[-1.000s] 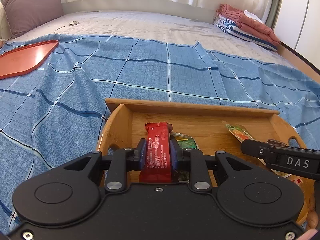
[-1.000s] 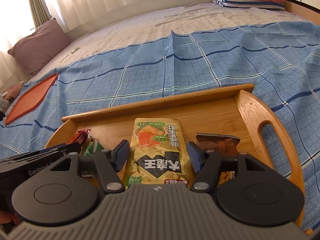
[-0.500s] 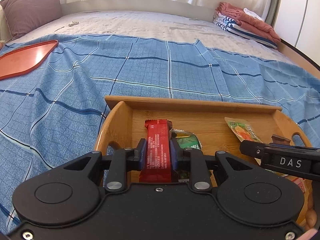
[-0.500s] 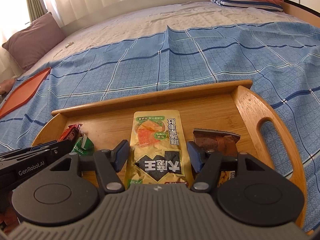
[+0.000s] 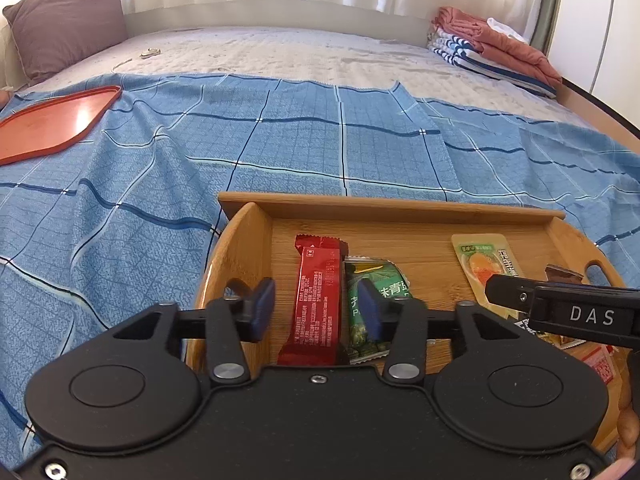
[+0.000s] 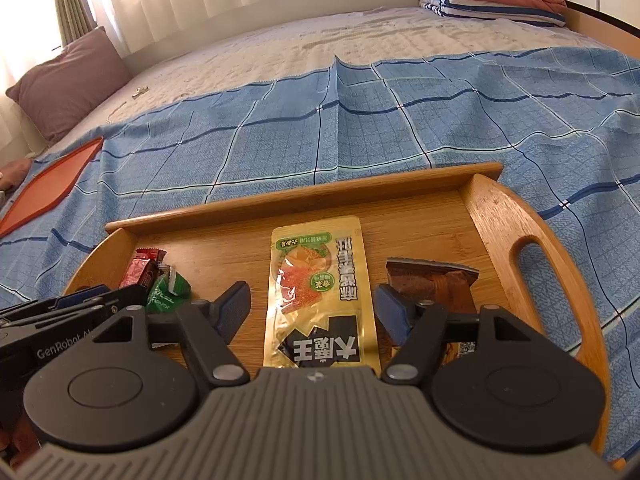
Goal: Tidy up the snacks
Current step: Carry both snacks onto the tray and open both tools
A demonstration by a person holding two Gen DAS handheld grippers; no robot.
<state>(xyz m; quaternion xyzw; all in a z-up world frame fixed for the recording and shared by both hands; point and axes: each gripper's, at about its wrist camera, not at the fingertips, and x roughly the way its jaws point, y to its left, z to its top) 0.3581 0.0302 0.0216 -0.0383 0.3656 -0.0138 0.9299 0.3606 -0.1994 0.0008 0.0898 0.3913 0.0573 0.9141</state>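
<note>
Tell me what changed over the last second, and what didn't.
The left gripper let go of the red bar: its jaws have just been opening and now stand clear of it. The right gripper jaws have just been opening wider around the yellow pouch, not touching. All snacks stayed put in the wooden tray.

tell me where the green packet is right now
In the left wrist view the green packet lies in the wooden tray, at its left end, against the right side of the red bar.

In the tray [image 6: 492, 208] on the bedspread [image 6: 360, 128], four snack packets lie side by side.
</note>
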